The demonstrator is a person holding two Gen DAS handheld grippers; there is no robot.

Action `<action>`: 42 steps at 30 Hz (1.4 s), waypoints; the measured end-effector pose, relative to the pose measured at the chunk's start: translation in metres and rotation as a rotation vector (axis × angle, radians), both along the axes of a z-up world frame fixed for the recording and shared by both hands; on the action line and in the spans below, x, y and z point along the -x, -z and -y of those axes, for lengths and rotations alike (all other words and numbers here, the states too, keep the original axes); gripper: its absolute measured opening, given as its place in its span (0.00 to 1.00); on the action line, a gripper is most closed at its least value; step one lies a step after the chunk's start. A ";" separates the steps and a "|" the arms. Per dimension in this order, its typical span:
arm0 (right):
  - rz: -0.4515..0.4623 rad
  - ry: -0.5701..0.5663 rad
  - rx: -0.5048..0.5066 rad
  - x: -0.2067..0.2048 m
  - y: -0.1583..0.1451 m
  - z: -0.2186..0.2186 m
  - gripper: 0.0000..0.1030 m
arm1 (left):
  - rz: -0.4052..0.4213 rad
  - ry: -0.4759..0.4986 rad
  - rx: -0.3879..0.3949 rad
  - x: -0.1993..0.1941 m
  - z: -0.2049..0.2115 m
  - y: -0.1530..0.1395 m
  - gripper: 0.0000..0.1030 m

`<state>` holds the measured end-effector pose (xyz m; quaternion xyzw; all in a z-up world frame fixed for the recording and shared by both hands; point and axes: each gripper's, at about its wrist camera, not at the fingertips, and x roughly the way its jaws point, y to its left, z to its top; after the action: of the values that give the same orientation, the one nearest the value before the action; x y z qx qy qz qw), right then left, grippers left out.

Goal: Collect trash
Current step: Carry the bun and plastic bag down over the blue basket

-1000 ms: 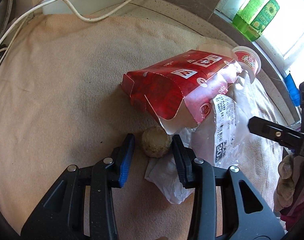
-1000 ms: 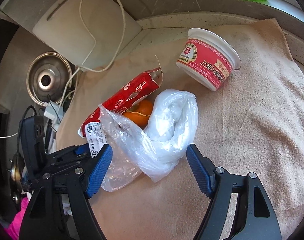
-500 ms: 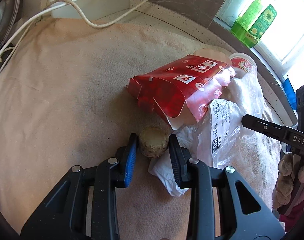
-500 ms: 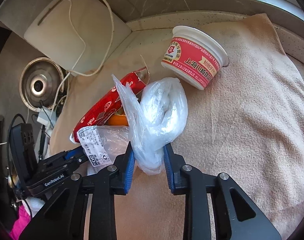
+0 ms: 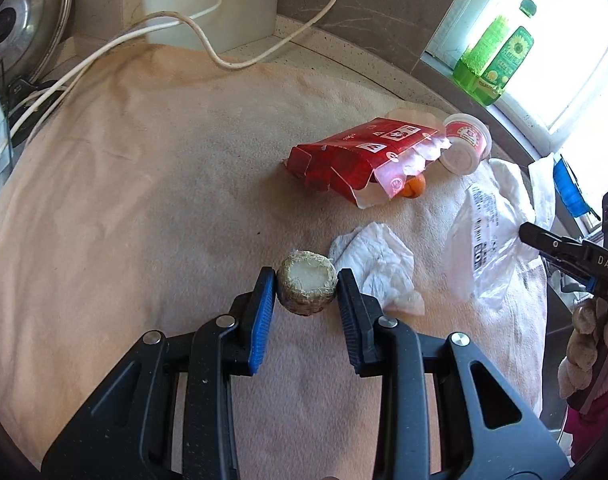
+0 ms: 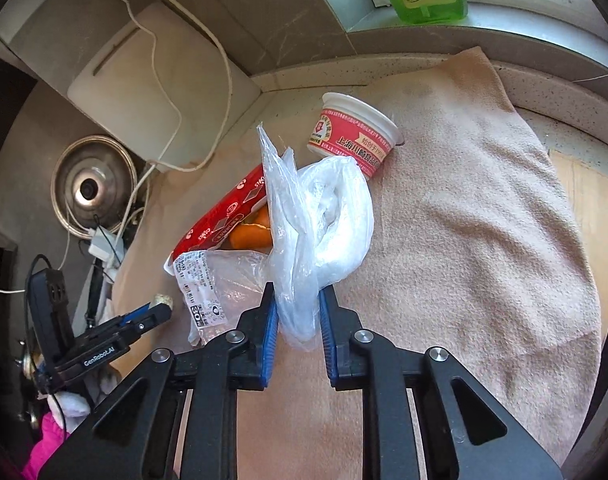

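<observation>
Left tool point(image 5: 305, 288): clamped on a round, fibrous stub point(image 5: 307, 287) raised off the beige cloth point(image 5: 144, 200) that covers the counter. Landmark: torn red carton point(image 5: 359, 160), lying on the cloth. Crumpled white tissue point(image 5: 377, 268) lies near the carton, just beside the stub. Orange peel point(image 6: 250, 232) sits at the carton's open end; a red-and-white cup point(image 6: 353, 136) lies tipped just behind it. Right tool point(image 6: 298, 320): closed on a clear plastic bag point(image 6: 319, 220), which hangs in front of the carton.
</observation>
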<state>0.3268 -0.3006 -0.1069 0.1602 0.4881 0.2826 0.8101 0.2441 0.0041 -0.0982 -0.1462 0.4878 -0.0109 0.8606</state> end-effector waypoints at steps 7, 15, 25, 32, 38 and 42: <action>0.035 0.021 -0.007 0.029 -0.018 0.007 0.16 | 0.027 0.005 0.006 0.035 -0.005 -0.012 0.30; 0.062 -0.025 0.023 0.076 -0.031 -0.009 0.16 | 0.033 0.005 0.010 0.086 -0.015 -0.020 0.30; 0.070 -0.125 0.053 0.144 -0.033 -0.040 0.16 | 0.013 -0.022 0.019 0.161 -0.040 -0.017 0.30; 0.064 -0.205 0.077 0.194 -0.026 -0.066 0.16 | -0.011 -0.038 0.028 0.209 -0.052 -0.006 0.30; 0.063 -0.262 0.101 0.230 -0.019 -0.087 0.16 | -0.035 -0.066 0.040 0.242 -0.063 0.007 0.30; 0.063 -0.294 0.120 0.249 -0.013 -0.100 0.16 | -0.047 -0.066 0.026 0.260 -0.064 0.013 0.30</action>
<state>0.0774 -0.2007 -0.0941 0.0291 0.4965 0.3735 0.7830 -0.0164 0.0680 -0.1115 -0.1735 0.5025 0.0147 0.8468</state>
